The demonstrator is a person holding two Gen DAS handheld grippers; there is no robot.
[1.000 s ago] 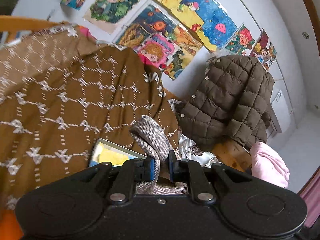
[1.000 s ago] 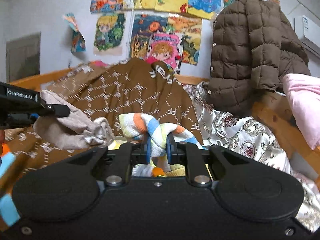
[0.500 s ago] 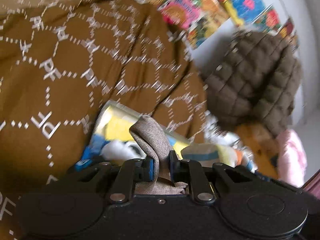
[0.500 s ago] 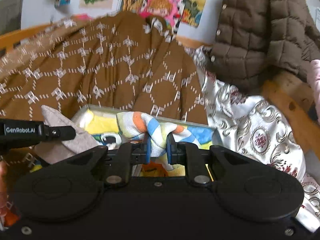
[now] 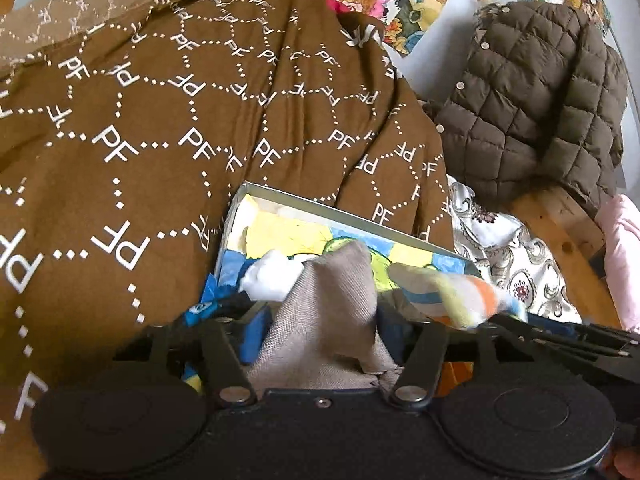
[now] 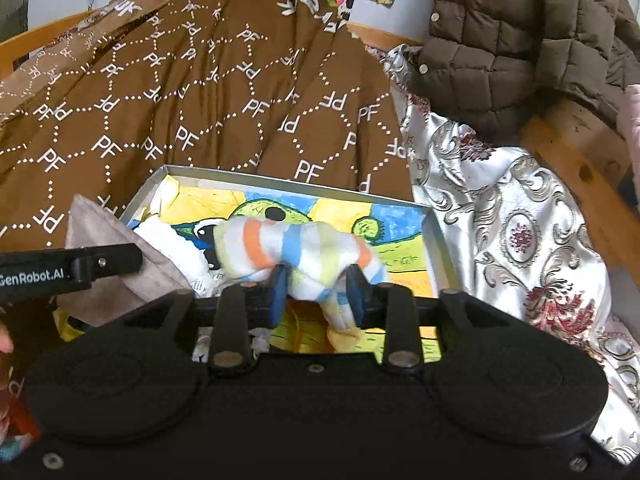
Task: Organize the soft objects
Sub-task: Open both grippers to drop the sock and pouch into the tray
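Observation:
A shallow box (image 6: 280,178) lined with a colourful drawing lies on the bed, also seen in the left wrist view (image 5: 340,216). A white soft item (image 6: 168,240) lies at its left end. My left gripper (image 5: 320,332) is open, its jaws wide apart, and a grey woven cloth (image 5: 332,292) sits loose between them over the box's near left part. My right gripper (image 6: 316,294) is open too, with a striped orange, blue and yellow sock (image 6: 296,248) resting between its fingers above the box floor. The sock (image 5: 452,296) shows blurred in the left wrist view.
A brown blanket (image 6: 200,100) printed with "PF" rises behind and left of the box. A silver patterned cloth (image 6: 520,240) lies to its right, over a wooden bed frame (image 6: 580,160). A brown quilted jacket (image 6: 520,32) hangs at the back right.
Both grippers dropped toward the box and opened. The grey cloth and the striped sock, pinched before, now sit loose between the spread fingers.

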